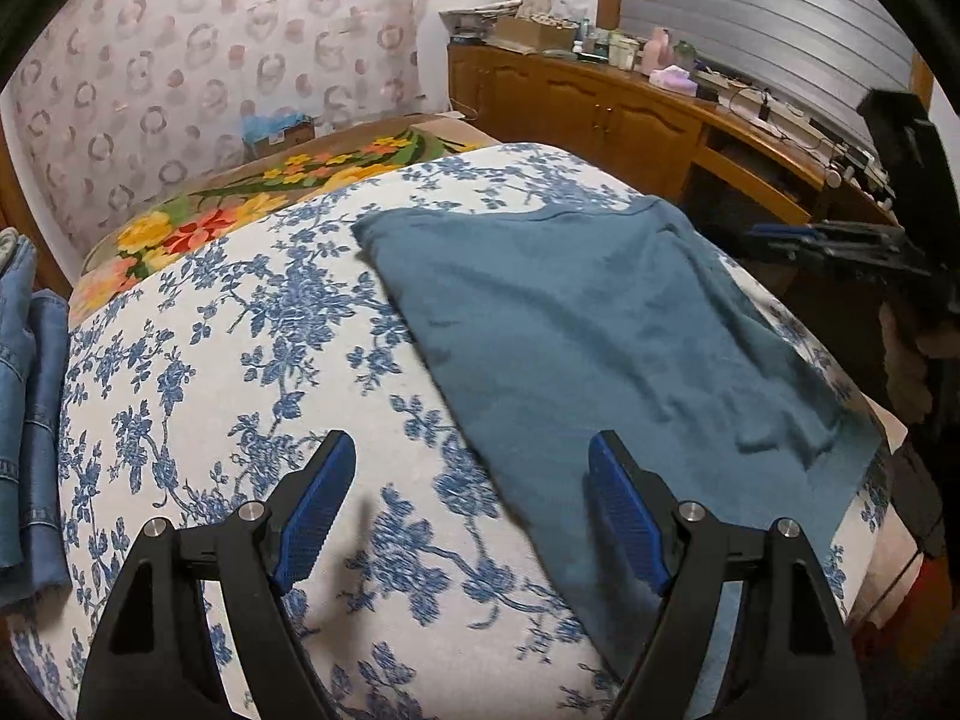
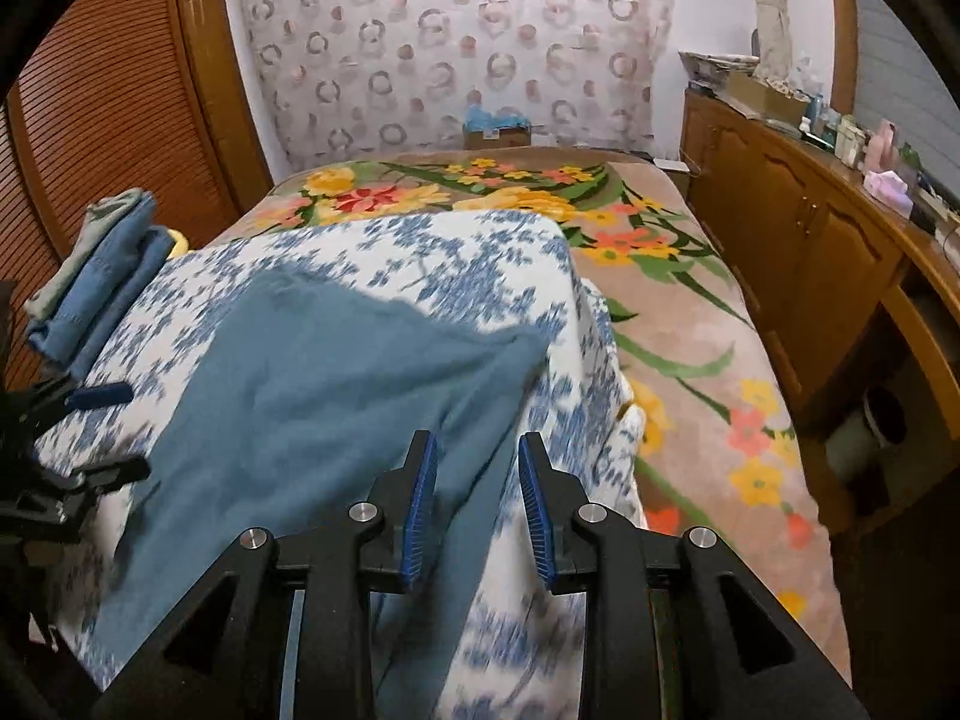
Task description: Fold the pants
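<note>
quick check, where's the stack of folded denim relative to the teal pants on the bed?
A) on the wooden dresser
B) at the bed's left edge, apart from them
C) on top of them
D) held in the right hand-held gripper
B: the folded denim stack sits at the left edge of the blue-floral cover, with bare cover between it and the teal pants.

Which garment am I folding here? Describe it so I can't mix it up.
Start at the bed and its blue-flowered white cover. The teal pants lie spread flat on it, nearer the wooden cabinets. Unlike the folded denim stack at the opposite edge, they are plain, seamless-looking and unstacked.
</note>
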`<state>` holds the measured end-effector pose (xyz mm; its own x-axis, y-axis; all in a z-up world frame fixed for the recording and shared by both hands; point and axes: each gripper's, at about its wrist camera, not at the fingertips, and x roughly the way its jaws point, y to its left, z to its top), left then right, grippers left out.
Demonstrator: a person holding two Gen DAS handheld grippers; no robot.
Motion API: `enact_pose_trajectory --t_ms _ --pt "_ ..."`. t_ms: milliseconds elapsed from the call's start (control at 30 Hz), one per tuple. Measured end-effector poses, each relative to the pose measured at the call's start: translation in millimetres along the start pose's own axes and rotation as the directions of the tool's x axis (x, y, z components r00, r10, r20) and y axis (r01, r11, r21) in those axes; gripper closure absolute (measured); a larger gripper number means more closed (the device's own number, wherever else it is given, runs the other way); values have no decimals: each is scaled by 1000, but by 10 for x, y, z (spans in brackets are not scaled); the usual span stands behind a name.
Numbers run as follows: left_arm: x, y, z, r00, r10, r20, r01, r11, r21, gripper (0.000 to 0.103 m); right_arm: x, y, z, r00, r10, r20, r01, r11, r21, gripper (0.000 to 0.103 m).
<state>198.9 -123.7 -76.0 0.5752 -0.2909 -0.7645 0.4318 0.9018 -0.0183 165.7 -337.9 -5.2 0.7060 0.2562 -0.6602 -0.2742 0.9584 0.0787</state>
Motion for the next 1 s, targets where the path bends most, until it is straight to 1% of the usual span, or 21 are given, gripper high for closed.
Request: enact_pose_trajectory --t_ms 133,233,467,800,900,1000 --pt "-74 -92 -26 1000 -8 13 8 1000 4 22 -157 13 -134 1000 7 0 -7 1000 -1 74" --pt "-114 -153 -54 1000 1 27 -1 1000 -2 22 -262 5 -181 1000 9 11 -9 1000 2 74" --pt "-202 -292 -148 999 -17 31 17 1000 2 22 -453 111 -380 1000 8 17 -8 1000 1 73" --pt "-450 -471 -332 998 -39 47 38 999 7 22 -715 194 -620 1000 27 15 -27 1000 2 73" --pt "-473 -486 -404 998 -44 38 44 999 5 22 -759 200 -691 999 32 3 -32 999 13 73" --pt "-428 -479 -489 999 -31 10 31 999 8 22 -755 213 -747 999 44 -12 -44 999 27 73"
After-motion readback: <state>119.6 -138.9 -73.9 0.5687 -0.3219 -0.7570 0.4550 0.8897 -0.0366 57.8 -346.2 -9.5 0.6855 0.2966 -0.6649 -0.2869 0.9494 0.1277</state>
